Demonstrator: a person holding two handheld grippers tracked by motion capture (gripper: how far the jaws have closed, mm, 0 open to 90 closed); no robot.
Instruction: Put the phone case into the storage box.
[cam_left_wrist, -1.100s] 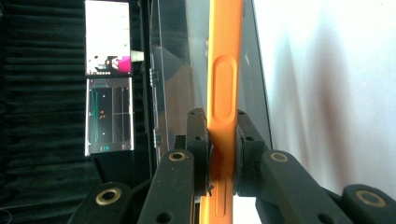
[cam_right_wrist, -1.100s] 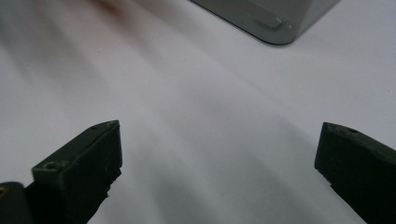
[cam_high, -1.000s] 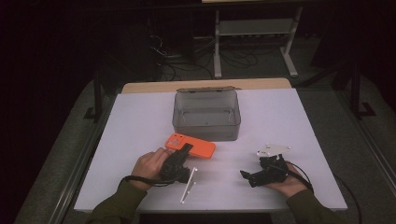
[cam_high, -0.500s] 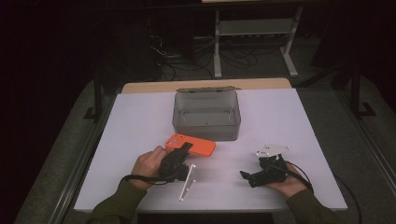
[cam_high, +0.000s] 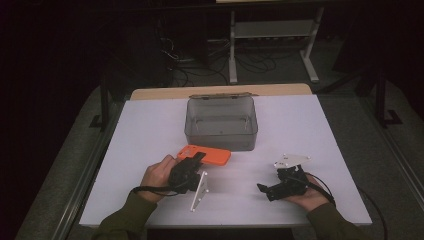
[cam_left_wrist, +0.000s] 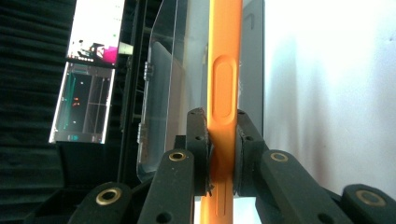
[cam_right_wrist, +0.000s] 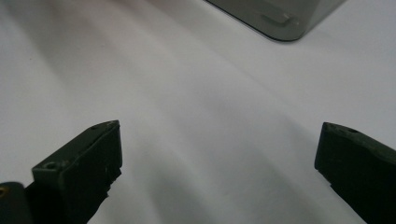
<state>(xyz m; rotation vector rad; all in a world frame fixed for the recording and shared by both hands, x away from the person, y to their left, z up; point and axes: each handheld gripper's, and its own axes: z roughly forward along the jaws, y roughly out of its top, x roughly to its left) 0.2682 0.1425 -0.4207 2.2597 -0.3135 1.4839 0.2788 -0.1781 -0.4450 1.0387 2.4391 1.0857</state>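
An orange phone case (cam_high: 207, 154) lies flat on the white table (cam_high: 150, 130), just in front of a clear grey plastic box (cam_high: 221, 123). My left gripper (cam_high: 192, 161) is shut on the case's near end. In the left gripper view both pads (cam_left_wrist: 198, 140) press on the orange case (cam_left_wrist: 225, 84) from either side, and the grey box (cam_left_wrist: 161, 74) rises behind it. My right gripper (cam_high: 264, 189) rests at the front right of the table, held in a hand. Its jaws stand wide open over bare table in the right gripper view, my right gripper (cam_right_wrist: 219, 154) holding nothing.
The box's corner (cam_right_wrist: 280, 18) shows at the top of the right gripper view. A metal stand (cam_high: 272, 35) and cables lie on the dark floor beyond the table. The table's front edge runs just below both hands.
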